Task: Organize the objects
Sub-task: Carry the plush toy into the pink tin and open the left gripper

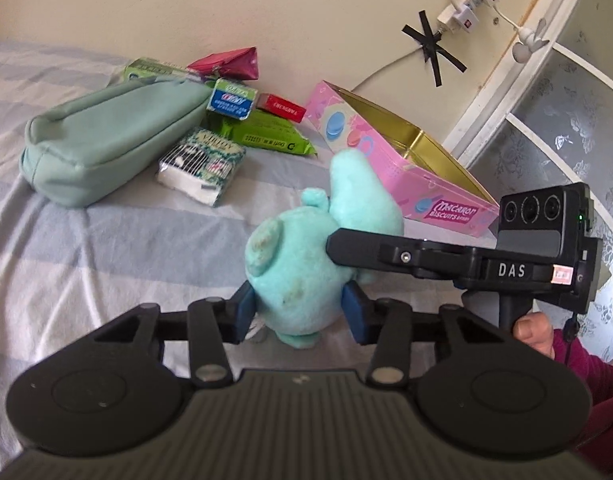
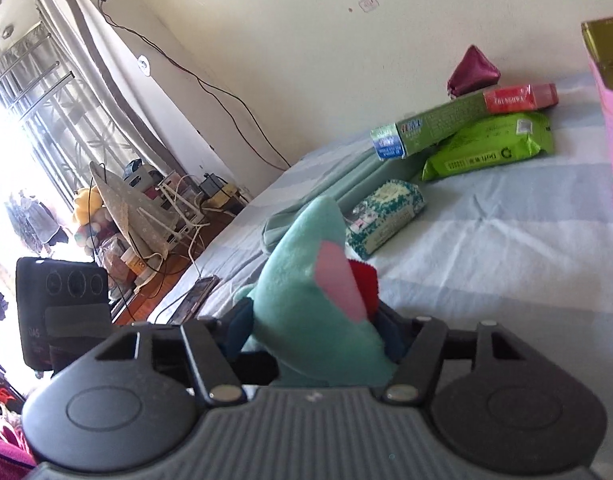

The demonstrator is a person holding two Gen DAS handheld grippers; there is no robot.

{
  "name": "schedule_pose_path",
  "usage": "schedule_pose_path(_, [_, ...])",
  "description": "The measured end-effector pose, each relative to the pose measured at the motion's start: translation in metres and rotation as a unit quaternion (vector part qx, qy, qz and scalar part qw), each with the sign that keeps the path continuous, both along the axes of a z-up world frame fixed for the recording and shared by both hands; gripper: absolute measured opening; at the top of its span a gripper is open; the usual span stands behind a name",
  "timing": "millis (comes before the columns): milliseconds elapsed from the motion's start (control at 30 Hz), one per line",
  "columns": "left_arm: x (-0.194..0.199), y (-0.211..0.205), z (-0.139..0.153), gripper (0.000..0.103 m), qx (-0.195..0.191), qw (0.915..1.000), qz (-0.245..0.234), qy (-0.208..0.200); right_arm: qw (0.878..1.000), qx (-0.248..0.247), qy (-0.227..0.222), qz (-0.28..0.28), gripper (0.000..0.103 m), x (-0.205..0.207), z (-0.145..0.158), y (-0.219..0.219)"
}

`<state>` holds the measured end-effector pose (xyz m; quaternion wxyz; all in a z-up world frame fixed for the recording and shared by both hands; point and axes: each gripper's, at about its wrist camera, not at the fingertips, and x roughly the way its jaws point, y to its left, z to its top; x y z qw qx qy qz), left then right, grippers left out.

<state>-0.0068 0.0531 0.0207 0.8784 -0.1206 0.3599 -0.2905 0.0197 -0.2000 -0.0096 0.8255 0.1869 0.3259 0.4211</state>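
A teal plush toy (image 1: 298, 264) with a pink-lined ear (image 2: 338, 280) sits just above the striped bed sheet (image 1: 106, 260). My left gripper (image 1: 299, 314) is shut on its body, a blue pad pressing each side. My right gripper (image 2: 313, 334) is closed around the toy's head, which fills the gap between its pads. In the left wrist view the right gripper (image 1: 338, 248) comes in from the right and lies against the toy. An open pink biscuit tin (image 1: 406, 168) with a gold inside stands just behind the toy by the wall.
Back left on the bed lie a teal pouch (image 1: 106, 136), a tissue pack (image 1: 202, 168), a green wipes pack (image 1: 270, 136), a blue-green box (image 1: 230, 98), a red box (image 1: 284, 108) and a maroon pouch (image 1: 230, 64). A hand (image 1: 534, 332) holds the right gripper. A phone (image 2: 196, 300) lies at the bed's edge.
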Motion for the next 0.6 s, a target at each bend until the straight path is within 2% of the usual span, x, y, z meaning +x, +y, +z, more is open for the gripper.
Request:
schedule_pose_path(167, [0.028, -0.046, 0.033, 0.049, 0.031, 0.9973, -0.045, -0.05, 0.993, -0.004, -0.089, -0.072, 0.061, -0.008, 0.032, -0.036])
schedule_pose_path(267, [0.051, -0.088, 0.048, 0.049, 0.042, 0.9936, -0.077, -0.071, 0.984, -0.001, -0.12, -0.13, 0.061, -0.007, 0.045, -0.073])
schedule_pose_path(433, [0.088, -0.165, 0.06, 0.049, 0.053, 0.9867, -0.118, -0.099, 0.963, 0.013, -0.138, -0.231, 0.059, 0.003, 0.05, -0.144])
schedule_pose_path(600, [0.122, -0.224, 0.046, 0.047, 0.073, 0.9843, -0.123, -0.104, 0.945, 0.019, -0.135, -0.297, 0.059, 0.024, 0.033, -0.184])
